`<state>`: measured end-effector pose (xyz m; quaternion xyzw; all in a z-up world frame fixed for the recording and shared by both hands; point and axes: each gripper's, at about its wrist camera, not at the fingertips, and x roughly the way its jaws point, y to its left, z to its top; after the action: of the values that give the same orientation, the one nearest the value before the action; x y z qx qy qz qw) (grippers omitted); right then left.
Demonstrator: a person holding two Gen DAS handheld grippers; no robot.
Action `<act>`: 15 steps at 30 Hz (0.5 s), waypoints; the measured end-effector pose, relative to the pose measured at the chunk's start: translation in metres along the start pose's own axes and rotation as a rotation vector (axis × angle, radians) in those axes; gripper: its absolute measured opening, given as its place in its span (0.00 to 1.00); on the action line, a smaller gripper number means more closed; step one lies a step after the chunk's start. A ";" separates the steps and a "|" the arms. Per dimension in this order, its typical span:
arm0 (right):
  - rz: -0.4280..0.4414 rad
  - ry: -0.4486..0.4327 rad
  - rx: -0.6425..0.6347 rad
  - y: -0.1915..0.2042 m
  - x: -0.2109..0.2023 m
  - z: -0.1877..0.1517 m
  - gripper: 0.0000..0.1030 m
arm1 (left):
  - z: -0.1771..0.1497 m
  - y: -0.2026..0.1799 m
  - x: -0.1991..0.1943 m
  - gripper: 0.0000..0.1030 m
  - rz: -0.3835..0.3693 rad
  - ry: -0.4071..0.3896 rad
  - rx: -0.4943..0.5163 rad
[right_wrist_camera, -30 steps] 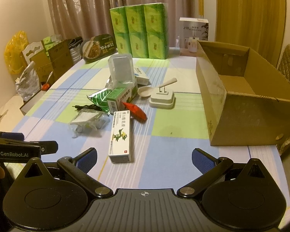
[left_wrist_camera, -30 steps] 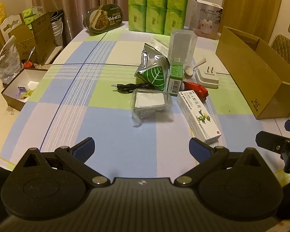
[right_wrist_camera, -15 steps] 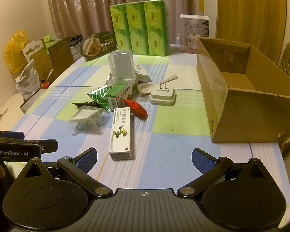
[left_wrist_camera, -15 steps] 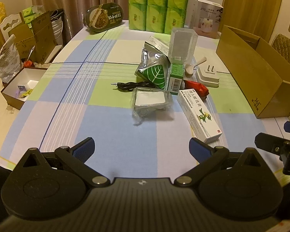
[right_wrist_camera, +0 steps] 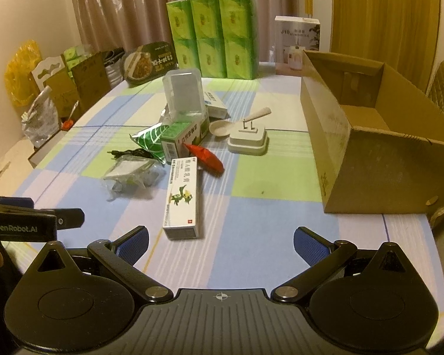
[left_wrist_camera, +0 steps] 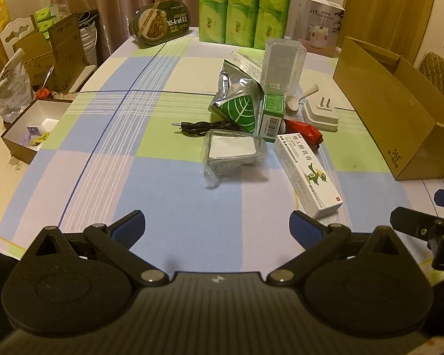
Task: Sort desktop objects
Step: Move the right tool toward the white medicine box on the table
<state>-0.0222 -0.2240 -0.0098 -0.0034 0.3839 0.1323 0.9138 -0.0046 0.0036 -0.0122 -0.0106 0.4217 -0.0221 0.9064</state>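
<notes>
A cluster of small objects lies mid-table: a long white medicine box (left_wrist_camera: 307, 174) (right_wrist_camera: 183, 195), a bagged white item (left_wrist_camera: 233, 151) (right_wrist_camera: 131, 171), a black cable (left_wrist_camera: 202, 125), a green-leaf foil pouch (left_wrist_camera: 236, 103) (right_wrist_camera: 151, 137), a green box (left_wrist_camera: 270, 117) (right_wrist_camera: 183, 137), a red packet (left_wrist_camera: 305, 128) (right_wrist_camera: 205, 158), a white plug adapter (left_wrist_camera: 321, 112) (right_wrist_camera: 248, 139), a spoon (right_wrist_camera: 228, 124) and a clear container (left_wrist_camera: 282, 65) (right_wrist_camera: 183, 91). An open cardboard box (left_wrist_camera: 393, 112) (right_wrist_camera: 370, 136) stands at the right. My left gripper (left_wrist_camera: 217, 226) and right gripper (right_wrist_camera: 220, 239) both hang open and empty over the near table edge.
Green tissue packs (right_wrist_camera: 213, 35), a humidifier box (right_wrist_camera: 296, 44) and a noodle bowl (left_wrist_camera: 159, 25) line the table's far end. Boxes and bags (left_wrist_camera: 29, 68) sit on the floor to the left. A chair (right_wrist_camera: 442, 88) stands behind the cardboard box.
Both grippers have drifted slightly forward towards the cluster; the objects look a little nearer. Nothing on the table has moved, and both stay open.
</notes>
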 end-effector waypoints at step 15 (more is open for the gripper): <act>0.059 0.044 -0.085 0.009 0.032 0.001 0.98 | 0.019 0.019 0.017 0.99 -0.012 -0.001 0.019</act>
<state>-0.0024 -0.2081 -0.0306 -0.0337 0.3979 0.1753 0.8999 0.0210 0.0214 -0.0135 -0.0044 0.4210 -0.0318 0.9065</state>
